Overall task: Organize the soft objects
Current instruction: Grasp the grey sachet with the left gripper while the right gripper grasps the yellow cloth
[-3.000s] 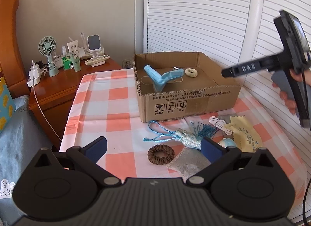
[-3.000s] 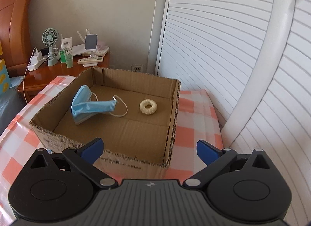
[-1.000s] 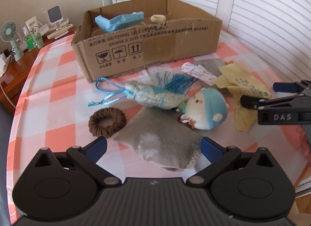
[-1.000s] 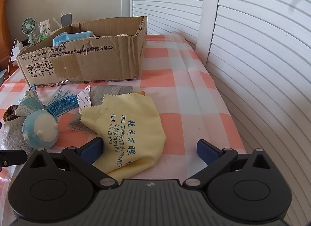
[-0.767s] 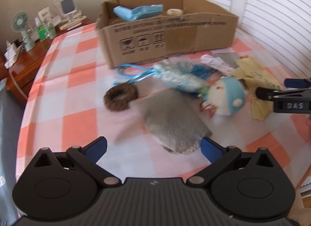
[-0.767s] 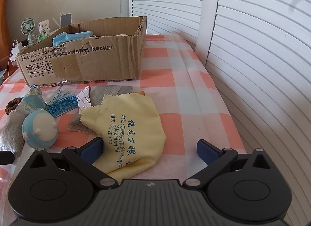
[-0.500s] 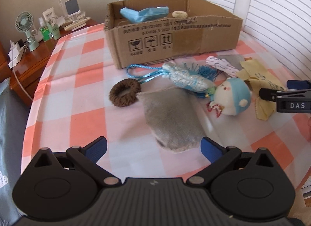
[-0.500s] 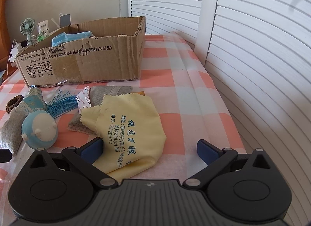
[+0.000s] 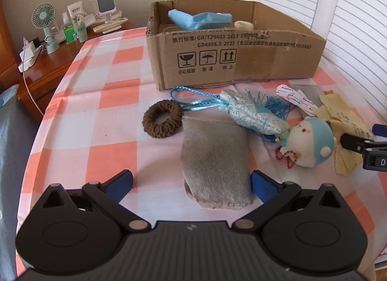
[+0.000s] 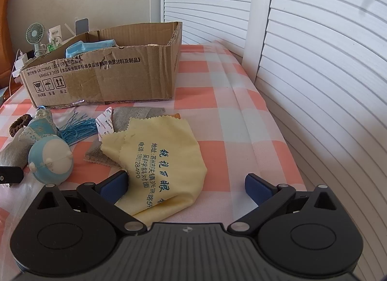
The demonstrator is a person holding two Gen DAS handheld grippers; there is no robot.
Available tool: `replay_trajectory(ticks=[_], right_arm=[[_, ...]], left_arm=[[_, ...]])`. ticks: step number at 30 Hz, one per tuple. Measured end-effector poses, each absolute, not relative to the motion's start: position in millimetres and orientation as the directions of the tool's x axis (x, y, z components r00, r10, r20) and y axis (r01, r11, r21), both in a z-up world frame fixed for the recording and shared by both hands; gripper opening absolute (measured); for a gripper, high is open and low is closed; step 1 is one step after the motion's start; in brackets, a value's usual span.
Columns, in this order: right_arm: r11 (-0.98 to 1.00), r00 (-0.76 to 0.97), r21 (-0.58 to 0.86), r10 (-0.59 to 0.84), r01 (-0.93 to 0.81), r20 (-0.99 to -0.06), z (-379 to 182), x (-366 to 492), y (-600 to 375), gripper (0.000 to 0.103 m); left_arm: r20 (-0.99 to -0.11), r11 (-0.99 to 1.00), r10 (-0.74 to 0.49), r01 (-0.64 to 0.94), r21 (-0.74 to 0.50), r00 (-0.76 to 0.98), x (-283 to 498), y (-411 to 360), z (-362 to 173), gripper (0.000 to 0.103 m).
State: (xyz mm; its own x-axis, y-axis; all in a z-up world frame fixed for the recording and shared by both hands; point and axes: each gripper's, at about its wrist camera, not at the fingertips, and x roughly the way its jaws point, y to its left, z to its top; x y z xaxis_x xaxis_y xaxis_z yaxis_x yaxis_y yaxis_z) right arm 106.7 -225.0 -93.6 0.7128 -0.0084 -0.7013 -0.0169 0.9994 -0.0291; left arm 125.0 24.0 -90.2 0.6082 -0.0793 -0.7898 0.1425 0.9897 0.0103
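**Both claws gape over a desk strewn with soft things**

The left claw (image 9: 191, 181) hangs wide apart above the checked orange-and-white desk (image 9: 96, 121), gripping nothing; the near end of a flat grey fabric pouch (image 9: 215, 157) lies just ahead, between its blue pads. The right claw (image 10: 186, 185) is spread equally wide and empty, a pale yellow lens cloth printed with blue characters (image 10: 159, 160) lying between its pads, nearer the left one.

Beside the pouch sits a brown knitted hair ring (image 9: 162, 118), close to it but whether touching cannot be told. A blue-and-white patterned sachet with blue cord and tassel (image 9: 251, 114) lies across the pouch's far corner. A round blue-and-white plush doll (image 9: 312, 143) rests next to the sachet, with the right claw's black fingertip just beyond it. A grey cloth (image 10: 137, 114) peeks out under the yellow one.

Behind them stands an open brown cardboard box (image 9: 241, 56), holding a light blue face mask (image 9: 198, 19) and a cream ring (image 9: 244, 24). A wooden bedside cabinet (image 9: 50, 63) with a small green fan (image 9: 44, 18) stands further left.
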Motion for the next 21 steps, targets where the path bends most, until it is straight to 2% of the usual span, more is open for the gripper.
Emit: replay_trajectory(ticks=[5, 7, 9, 12, 21], right_arm=[[0.999, 0.710, -0.031, 0.003, -0.035, -0.704, -93.1, 105.0, -222.9, 0.103], [0.998, 0.706, -0.032, 0.014, -0.052, -0.708, -92.6, 105.6, -221.4, 0.103], [0.996, 0.701, -0.039, 0.029, -0.081, -0.712, -92.2, 106.2, -218.8, 0.103], [0.990, 0.696, -0.051, 0.056, -0.132, -0.716, -92.4, 108.1, -213.5, 0.103], [0.966, 0.685, -0.052, 0.142, -0.254, -0.715, -92.7, 125.6, -209.2, 0.103]], left_arm=[[-0.764, 0.982, -0.084, 0.182, 0.044, 0.640, 124.8, 8.8, -88.0, 0.093], [-0.756, 0.982, -0.101, 0.188, 0.029, 0.646, 125.4, 5.8, -87.2, 0.082], [-0.752, 0.981, -0.134, 0.192, -0.009, 0.646, 125.9, 5.9, -86.2, 0.067], [-0.745, 0.983, -0.127, 0.182, -0.008, 0.655, 124.9, 5.7, -85.2, 0.063], [-0.743, 0.983, -0.135, 0.185, -0.016, 0.655, 125.0, 8.1, -85.3, 0.063]])
